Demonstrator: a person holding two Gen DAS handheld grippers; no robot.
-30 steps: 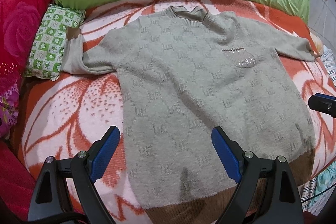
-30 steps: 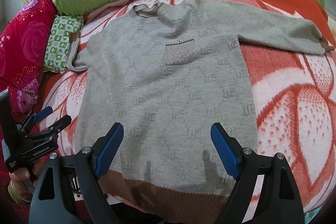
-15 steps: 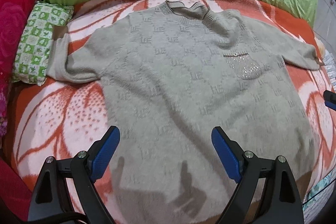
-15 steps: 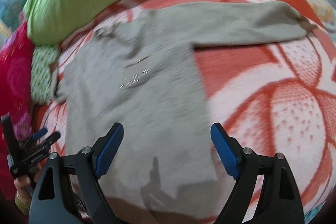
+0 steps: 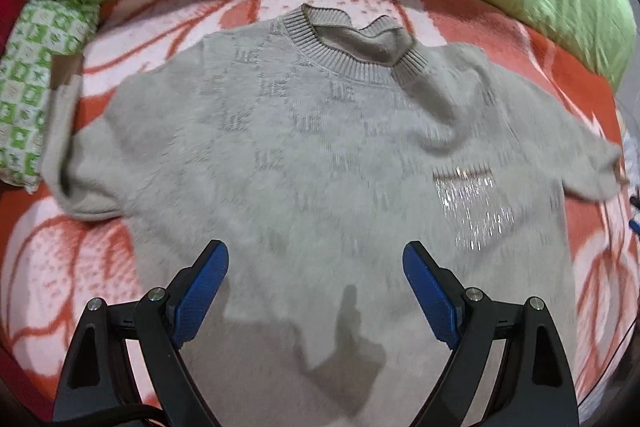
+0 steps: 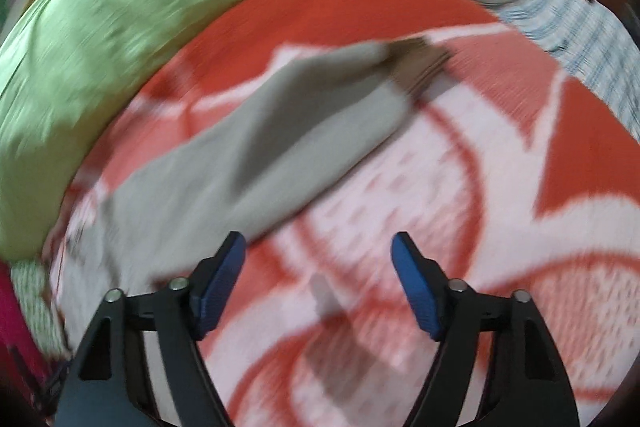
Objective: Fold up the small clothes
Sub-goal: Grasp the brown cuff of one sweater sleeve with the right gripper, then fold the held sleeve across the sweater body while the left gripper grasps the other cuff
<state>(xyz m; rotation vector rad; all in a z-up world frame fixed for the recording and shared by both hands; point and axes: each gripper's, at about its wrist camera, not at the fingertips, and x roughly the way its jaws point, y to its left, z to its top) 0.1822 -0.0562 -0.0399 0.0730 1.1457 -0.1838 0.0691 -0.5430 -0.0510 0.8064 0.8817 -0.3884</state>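
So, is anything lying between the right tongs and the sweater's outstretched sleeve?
Nothing visible. The right tongs are open above bare blanket, and the sleeve lies flat just ahead with nothing on it.

R gripper [image 6: 316, 259] swung to sweater [image 5: 320, 167] sleeve [image 6: 280, 131], jaws narrowing, empty; L gripper [image 5: 316, 267] nearer collar.

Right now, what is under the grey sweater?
The grey sweater lies flat on the orange-and-white floral blanket, which shows all around it. Whatever lies beneath the blanket is covered.
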